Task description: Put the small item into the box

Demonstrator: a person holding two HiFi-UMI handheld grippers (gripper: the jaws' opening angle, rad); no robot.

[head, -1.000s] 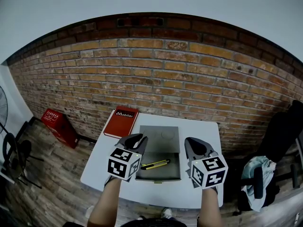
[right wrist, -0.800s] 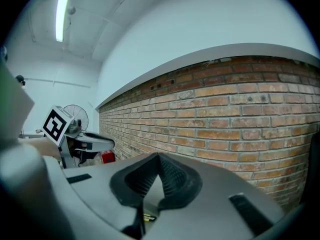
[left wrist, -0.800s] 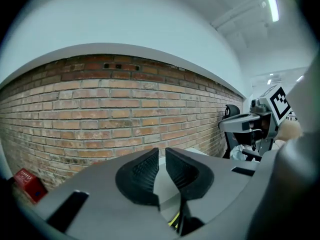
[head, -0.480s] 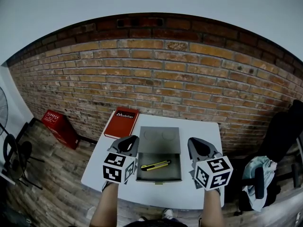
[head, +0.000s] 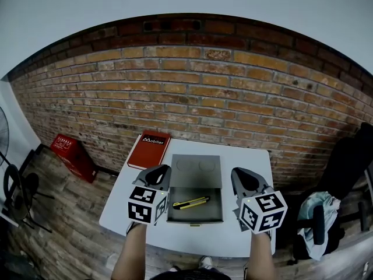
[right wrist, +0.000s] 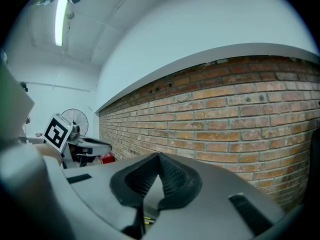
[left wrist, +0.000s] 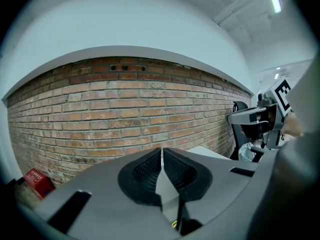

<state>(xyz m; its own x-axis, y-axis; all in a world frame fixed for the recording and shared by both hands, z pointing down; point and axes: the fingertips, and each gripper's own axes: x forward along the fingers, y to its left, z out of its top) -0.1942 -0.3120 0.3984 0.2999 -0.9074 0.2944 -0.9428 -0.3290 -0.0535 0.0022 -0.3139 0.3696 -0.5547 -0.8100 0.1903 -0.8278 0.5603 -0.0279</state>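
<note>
A yellow and black utility knife [head: 191, 203] lies inside the open grey box [head: 195, 216] on the white table [head: 116, 212]; the box's lid [head: 196, 170] lies back flat behind it. My left gripper [head: 156, 176] hovers at the box's left edge, jaws shut with nothing between them. My right gripper [head: 243, 181] hovers at the box's right edge, also shut and empty. In the left gripper view the left gripper [left wrist: 162, 154] shows its pads touching, and a yellow speck of the knife [left wrist: 174, 224] shows below. In the right gripper view the right gripper [right wrist: 159, 157] has its tips meeting.
A red book [head: 149, 150] lies at the table's back left corner. A brick wall [head: 192, 98] stands behind the table. A red crate [head: 73, 155] sits on the floor at left, a chair with cloth [head: 317, 223] at right.
My left gripper has drawn back left off the box and shut its jaws. The knife stays in the box. The right gripper shifted slightly right.
</note>
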